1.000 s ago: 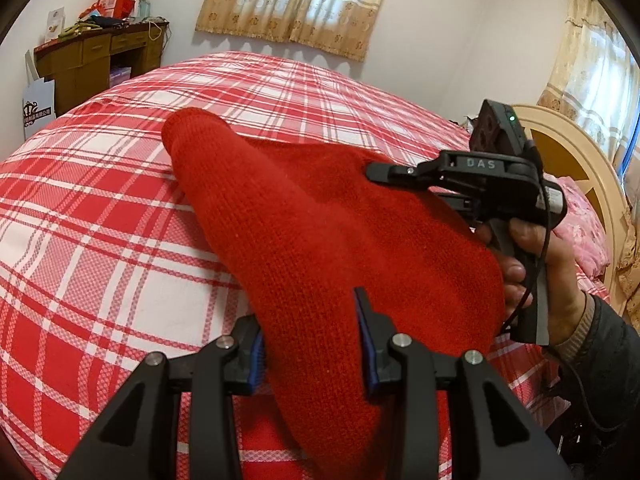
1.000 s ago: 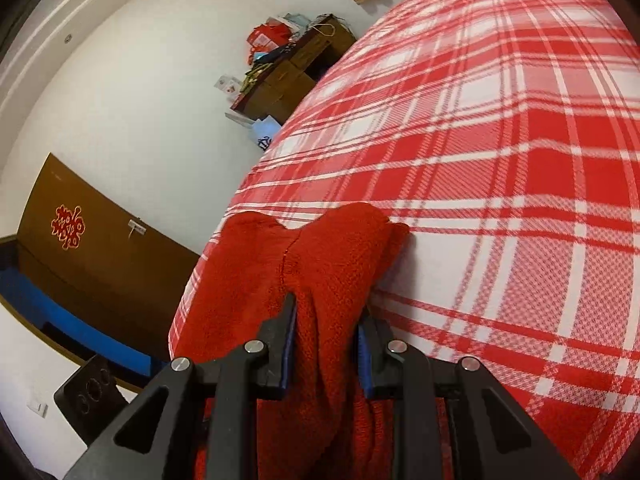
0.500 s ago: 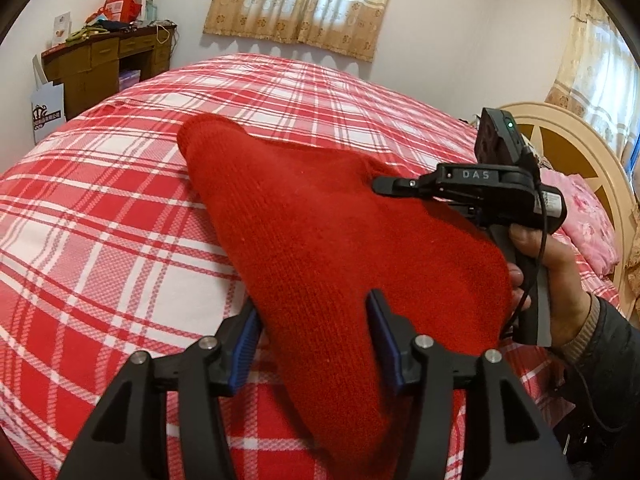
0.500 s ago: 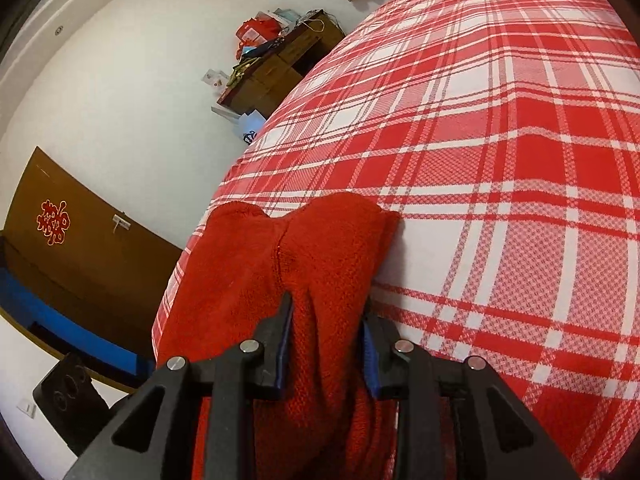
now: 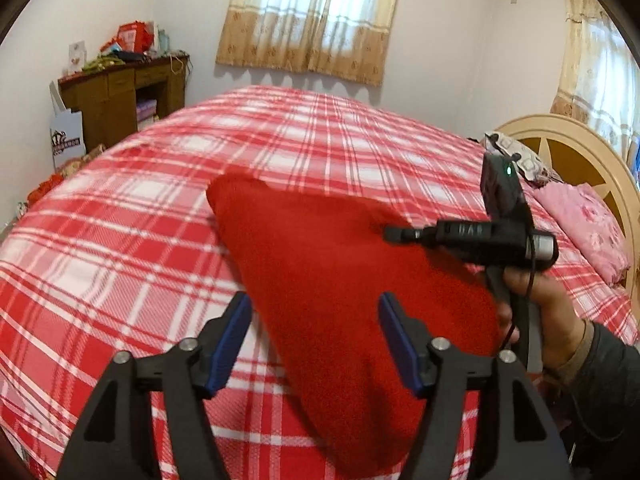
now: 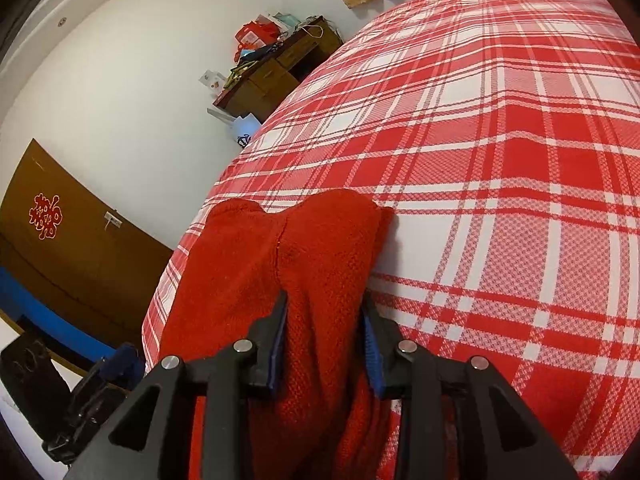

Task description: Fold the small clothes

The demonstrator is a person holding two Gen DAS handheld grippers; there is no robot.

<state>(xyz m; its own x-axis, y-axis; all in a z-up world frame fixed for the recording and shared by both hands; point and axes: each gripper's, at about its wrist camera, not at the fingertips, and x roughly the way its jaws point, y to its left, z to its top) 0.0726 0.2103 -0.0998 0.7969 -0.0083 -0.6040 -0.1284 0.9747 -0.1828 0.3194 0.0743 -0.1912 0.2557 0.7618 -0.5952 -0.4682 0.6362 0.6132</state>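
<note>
- Right now we've got a red knit garment (image 5: pixel 344 304) lying on the plaid bedspread (image 5: pixel 120 248), near the bed's front edge; it's folded into a rough wedge w/ the narrow tip pointing toward the far side of the bed.
- Our left gripper (image 5: pixel 314 338): jaws opening, blue pads spread wide. The garment sits between them, but neither pad presses it; there's a gap on the left side.
- Our right gripper (image 6: pixel 324 344): jaws opening too, though the pads are still against a bunched ridge of the knit, so it's pinching the cloth. How firm that pinch is we can't quite tell, since the fabric hides the pad faces.
- In the left wrist view the right gripper reaches over the garment's right edge, w/ the person's hand (image 5: pixel 536 312) on its handle.
- Bkgd: wooden desk (image 5: pixel 120 96) w/ clutter by the wall, curtains (image 5: pixel 312 20), pink pillow (image 5: pixel 584 232) at the headboard (image 5: pixel 572 140).
</note>
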